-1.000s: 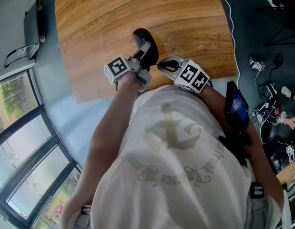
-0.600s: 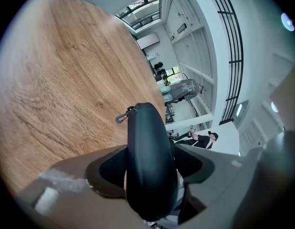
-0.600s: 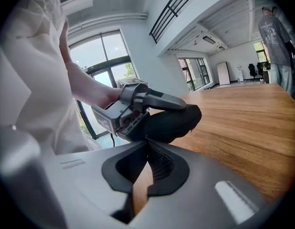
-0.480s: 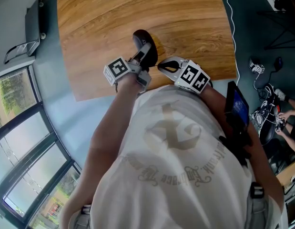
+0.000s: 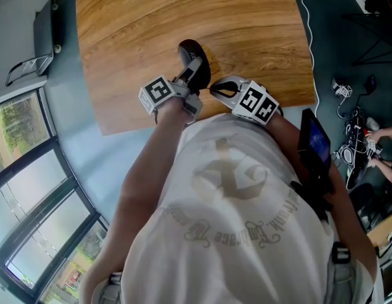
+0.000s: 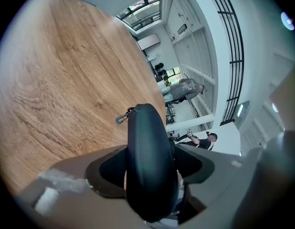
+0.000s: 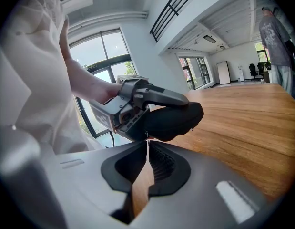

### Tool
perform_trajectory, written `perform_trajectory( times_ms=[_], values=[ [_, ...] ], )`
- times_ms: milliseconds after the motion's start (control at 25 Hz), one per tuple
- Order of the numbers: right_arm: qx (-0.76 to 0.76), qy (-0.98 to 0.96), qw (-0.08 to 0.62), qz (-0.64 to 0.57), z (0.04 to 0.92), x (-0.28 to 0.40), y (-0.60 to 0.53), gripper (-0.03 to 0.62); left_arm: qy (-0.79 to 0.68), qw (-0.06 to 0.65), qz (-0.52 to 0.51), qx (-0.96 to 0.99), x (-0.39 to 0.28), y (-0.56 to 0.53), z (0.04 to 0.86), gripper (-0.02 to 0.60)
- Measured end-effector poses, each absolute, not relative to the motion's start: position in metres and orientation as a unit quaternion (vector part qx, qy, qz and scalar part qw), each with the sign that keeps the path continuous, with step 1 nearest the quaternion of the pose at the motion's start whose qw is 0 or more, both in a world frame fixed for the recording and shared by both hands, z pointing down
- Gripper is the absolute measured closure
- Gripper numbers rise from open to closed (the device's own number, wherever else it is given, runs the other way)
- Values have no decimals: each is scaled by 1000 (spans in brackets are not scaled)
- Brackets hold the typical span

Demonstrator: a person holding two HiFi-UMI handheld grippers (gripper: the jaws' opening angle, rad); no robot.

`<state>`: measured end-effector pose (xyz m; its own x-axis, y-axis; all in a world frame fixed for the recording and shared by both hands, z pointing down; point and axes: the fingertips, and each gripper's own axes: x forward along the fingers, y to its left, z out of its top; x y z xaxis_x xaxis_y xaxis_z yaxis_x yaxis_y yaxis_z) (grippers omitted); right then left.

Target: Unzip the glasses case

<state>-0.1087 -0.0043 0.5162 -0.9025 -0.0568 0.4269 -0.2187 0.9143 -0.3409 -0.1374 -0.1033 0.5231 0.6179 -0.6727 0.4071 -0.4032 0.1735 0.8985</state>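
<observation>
Where the wooden table [image 5: 183, 11] meets its near edge, about midway along it, the black glasses case [image 5: 188, 48] is held just inside the edge. It stands on its narrow side, long axis pointing away from the person.

- Left gripper [image 6: 149, 168]: jaws spread wide, one pad pressed against each broad face of the case and clamped on the end nearest the person. The far, rounded end sticks out past the fingertips.
- A small metal clip [image 6: 121, 119] hangs off the far end of the case, on its left as the left gripper view has it. The zip line runs from there along the upper ridge; the case looks closed.
- Right gripper [image 7: 147, 144]: jaws brought together, only a hairline seam between the pads. The tips sit right under the case's lower edge, close to where the left gripper grips it. A thin dark sliver joins the tips to the case; I cannot tell what it is, or whether it is pinched.
- From the right gripper view the case appears lifted off the wood, with the table's surface showing beyond it and below.
- The two grippers lie close together, left one on the table side of the edge, right one angled in from the near right.
- The person's white shirt [image 5: 233, 189] fills the lower head view; large windows [image 5: 31, 170] at the left.
</observation>
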Motion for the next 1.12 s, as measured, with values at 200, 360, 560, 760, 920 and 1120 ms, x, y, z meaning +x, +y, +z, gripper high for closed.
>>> perform_trajectory(
  times_ms=[200,360,560,760,920,1120],
  values=[
    [70,-956,206,198,516,-110,-3,569,-425,639,-106,633,-136,-105,521,265],
    [78,-952,215,204,526,-107,-6,528,-418,641,-107,635,-131,-105,519,264],
    [71,-950,168,254,518,-106,-7,499,-398,641,-110,647,-123,-105,514,265],
    [55,-940,107,320,504,-110,-9,508,-403,641,-115,643,-124,-105,513,265],
    [52,-939,94,326,499,-110,-10,534,-416,636,-113,640,-130,-105,515,267],
    [51,-940,94,325,500,-109,-9,553,-420,633,-116,639,-130,-105,517,268]
  ],
)
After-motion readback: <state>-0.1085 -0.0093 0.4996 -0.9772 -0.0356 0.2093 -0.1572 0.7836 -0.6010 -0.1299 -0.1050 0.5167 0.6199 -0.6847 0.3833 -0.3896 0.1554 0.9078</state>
